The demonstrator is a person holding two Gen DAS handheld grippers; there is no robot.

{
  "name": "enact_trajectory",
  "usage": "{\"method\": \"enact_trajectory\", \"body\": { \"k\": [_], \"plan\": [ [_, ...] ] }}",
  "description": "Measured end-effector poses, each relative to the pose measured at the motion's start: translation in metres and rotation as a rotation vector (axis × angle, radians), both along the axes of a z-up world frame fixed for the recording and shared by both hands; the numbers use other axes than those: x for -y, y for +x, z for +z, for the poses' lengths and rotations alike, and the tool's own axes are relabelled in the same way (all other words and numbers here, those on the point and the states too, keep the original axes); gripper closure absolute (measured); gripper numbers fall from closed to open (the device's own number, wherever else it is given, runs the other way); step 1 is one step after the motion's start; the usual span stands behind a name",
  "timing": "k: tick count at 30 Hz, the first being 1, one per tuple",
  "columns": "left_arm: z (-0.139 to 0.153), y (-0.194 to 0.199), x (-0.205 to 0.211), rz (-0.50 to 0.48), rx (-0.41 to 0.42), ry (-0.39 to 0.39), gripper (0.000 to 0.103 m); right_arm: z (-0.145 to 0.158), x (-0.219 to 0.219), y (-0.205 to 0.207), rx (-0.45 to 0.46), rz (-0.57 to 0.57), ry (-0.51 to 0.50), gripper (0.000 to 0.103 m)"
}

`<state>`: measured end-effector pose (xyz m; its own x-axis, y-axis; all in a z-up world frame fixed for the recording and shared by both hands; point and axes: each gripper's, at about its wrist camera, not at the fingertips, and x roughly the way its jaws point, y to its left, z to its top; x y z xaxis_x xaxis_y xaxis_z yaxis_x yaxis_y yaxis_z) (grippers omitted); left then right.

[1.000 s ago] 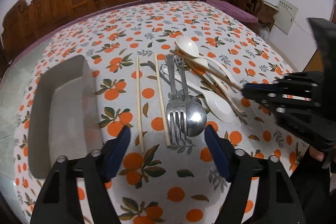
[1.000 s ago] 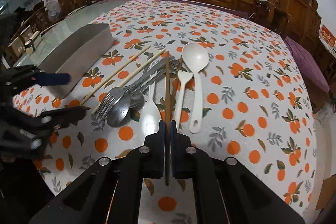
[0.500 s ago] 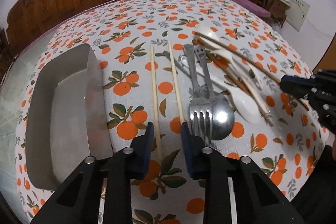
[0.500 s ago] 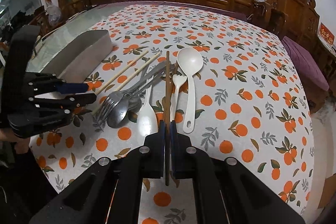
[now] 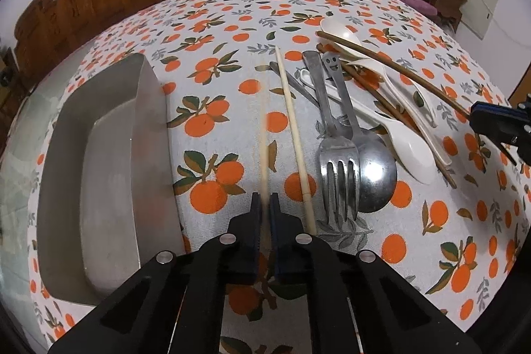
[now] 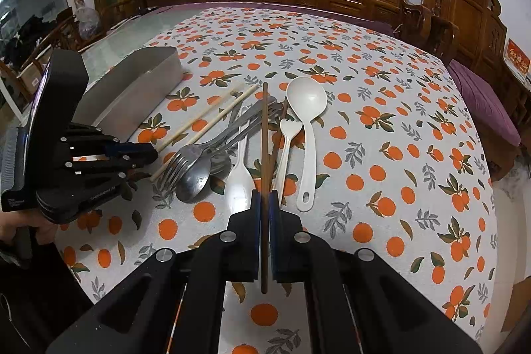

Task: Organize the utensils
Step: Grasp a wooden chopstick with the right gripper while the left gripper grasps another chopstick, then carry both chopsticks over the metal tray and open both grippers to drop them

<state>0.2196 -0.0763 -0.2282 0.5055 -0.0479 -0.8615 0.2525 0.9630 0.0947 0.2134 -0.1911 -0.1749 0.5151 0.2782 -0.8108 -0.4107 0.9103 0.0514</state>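
Left wrist view: the left gripper [image 5: 264, 204] is pointing down at a table covered in an orange-print tablecloth [image 5: 232, 22]. Its two fingers are pressing together on the near end of a pale wooden chopstick [image 5: 263, 135], which is showing blurred. A second pale chopstick [image 5: 295, 135] is lying just to its right on the cloth. Right of that, a metal fork [image 5: 335, 151] and a metal spoon [image 5: 368, 165] are lying side by side, touching. White plastic spoons [image 5: 403, 138] and a dark brown chopstick [image 5: 391, 68] are lying crossed beyond them. A metal tray [image 5: 99, 161] is sitting to the left, near the chopsticks.

Right wrist view: the right gripper [image 6: 264, 204] is clamping a dark brown chopstick [image 6: 264, 141], which is running straight away from the camera over the utensil pile. A white ladle [image 6: 307, 121] and a small white fork [image 6: 287, 148] are lying just right of it. The left gripper [image 6: 146, 151] is showing at the left edge, held by a hand [image 6: 23, 228], with the tray [image 6: 132, 85] behind it.
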Motion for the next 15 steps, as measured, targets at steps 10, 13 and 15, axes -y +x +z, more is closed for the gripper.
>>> {"method": "enact_trajectory", "body": {
  "k": [10, 13, 15],
  "plan": [
    [0.04, -0.017, -0.01, -0.008, 0.083, -0.05, 0.099, 0.011, -0.01, -0.009, 0.013, -0.001, -0.015, 0.097],
    [0.058, -0.025, -0.02, -0.006, 0.11, -0.061, 0.099, 0.017, -0.016, -0.013, 0.024, -0.001, -0.005, 0.097],
    [0.07, -0.03, -0.028, -0.004, 0.129, -0.069, 0.099, 0.022, -0.021, -0.014, 0.03, -0.001, 0.007, 0.097]
  ]
}}
